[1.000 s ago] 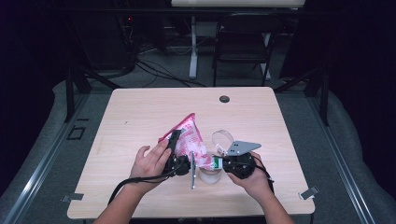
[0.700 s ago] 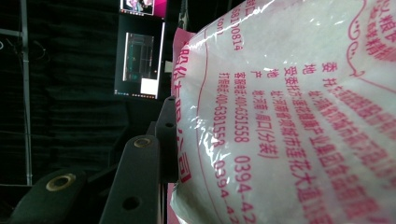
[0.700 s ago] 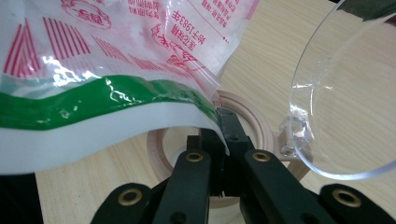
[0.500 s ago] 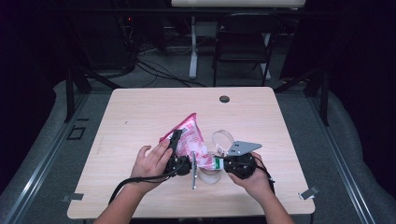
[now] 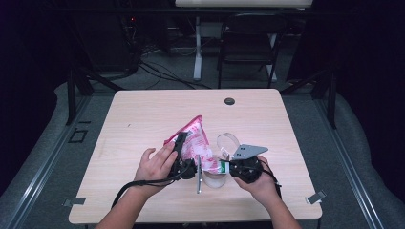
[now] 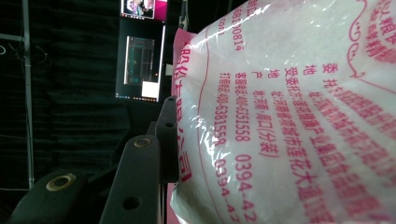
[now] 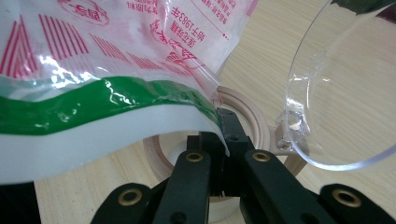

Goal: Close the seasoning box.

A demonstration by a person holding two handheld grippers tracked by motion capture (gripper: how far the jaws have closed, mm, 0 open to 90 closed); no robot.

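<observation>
- Both grippers hold one bag between them: the right gripper [image 5: 228, 168] has its jaws pinched tight on the green-banded edge of the bag [image 5: 198, 145], clearest in the right gripper view.
- Left gripper [image 5: 183, 143], with the person's left hand [image 5: 155, 164] around it, holds the bag's pink side; in the left gripper view one jaw presses against the plastic, so it looks closed on the bag, though the far jaw is hidden.
- Just beneath the bag's low end sits a clear jar [image 7: 205, 154] with a pale wooden rim, its hinged lid [image 7: 336, 88] standing open beside it.
- Judging from this, the step is pouring: keep the low corner over the jar mouth, raise the far end slowly, and hold both grips firm.
- Farther off, the wooden table [image 5: 143, 114] carries a small dark disc [image 5: 229, 101].
</observation>
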